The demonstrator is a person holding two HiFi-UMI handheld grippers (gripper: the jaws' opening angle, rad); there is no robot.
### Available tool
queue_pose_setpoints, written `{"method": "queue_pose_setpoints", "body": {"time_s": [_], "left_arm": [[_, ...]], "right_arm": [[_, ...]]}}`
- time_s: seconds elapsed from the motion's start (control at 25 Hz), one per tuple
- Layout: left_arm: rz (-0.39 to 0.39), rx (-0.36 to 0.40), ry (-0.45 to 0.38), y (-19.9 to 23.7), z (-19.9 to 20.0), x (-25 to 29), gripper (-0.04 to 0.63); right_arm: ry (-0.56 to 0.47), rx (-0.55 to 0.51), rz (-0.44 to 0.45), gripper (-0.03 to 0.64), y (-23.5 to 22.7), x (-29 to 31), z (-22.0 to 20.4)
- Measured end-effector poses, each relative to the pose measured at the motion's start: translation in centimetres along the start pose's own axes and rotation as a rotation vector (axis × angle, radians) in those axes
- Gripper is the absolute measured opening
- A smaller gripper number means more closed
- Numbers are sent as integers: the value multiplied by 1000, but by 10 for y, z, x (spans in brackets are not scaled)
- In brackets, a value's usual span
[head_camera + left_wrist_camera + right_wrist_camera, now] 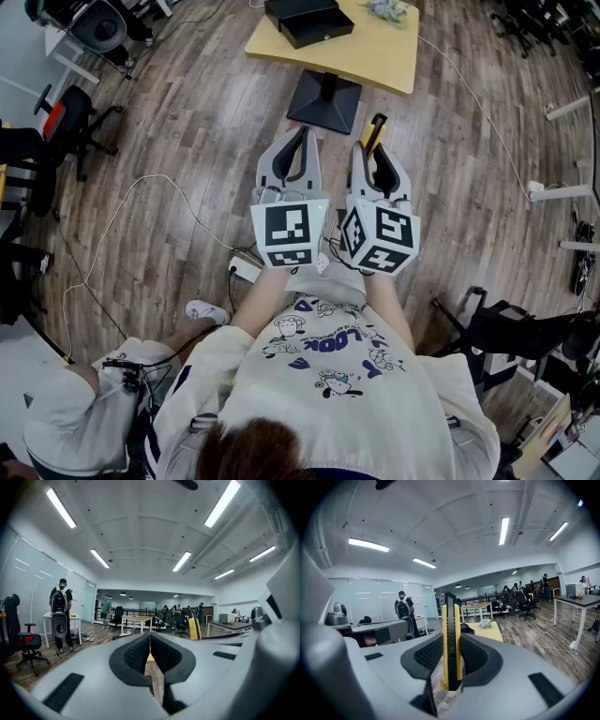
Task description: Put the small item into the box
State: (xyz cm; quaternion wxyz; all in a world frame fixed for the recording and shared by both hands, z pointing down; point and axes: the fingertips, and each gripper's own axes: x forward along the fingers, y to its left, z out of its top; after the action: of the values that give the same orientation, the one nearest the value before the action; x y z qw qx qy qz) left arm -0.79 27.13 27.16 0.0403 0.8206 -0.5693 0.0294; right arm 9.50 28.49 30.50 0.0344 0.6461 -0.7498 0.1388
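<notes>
The right tool (377, 155) was clenched on a yellow-and-black utility knife (451, 639). The knife sat flat between the pads with its long axis running along the jaws, so its end stuck out past the fingertips toward the bench (380, 52). The black box (309, 21), open at the top, sat on the left part of that bench, ahead of both tools and well apart from them. It lay a little to the left of the right tool's line, closer to the line of the left tool (150, 649), whose 2 jaws were pressed together on nothing, just beside the right one. Between the tools and the box lay only wooden floor (187, 112) and the bench's black pedestal base (325, 100) below its near edge. A small pale plant (386, 9) stood on the bench to the right of the box, and a white cable (141, 202) trailed off to the left, outside the likely path. The carry would probably go forward and slightly leftward, knife tip first
</notes>
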Motion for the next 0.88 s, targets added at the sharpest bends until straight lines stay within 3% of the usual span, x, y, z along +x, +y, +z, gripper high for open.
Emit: {"method": "queue_pose_setpoints", "body": {"time_s": [0.44, 0.88], "left_arm": [[-5, -9, 7, 6, -1, 11, 15], [-15, -7, 3, 30, 6, 60, 15]], "right_arm": [[5, 3, 0, 130, 1, 11, 0], [11, 14, -2, 130, 0, 65, 10]]}}
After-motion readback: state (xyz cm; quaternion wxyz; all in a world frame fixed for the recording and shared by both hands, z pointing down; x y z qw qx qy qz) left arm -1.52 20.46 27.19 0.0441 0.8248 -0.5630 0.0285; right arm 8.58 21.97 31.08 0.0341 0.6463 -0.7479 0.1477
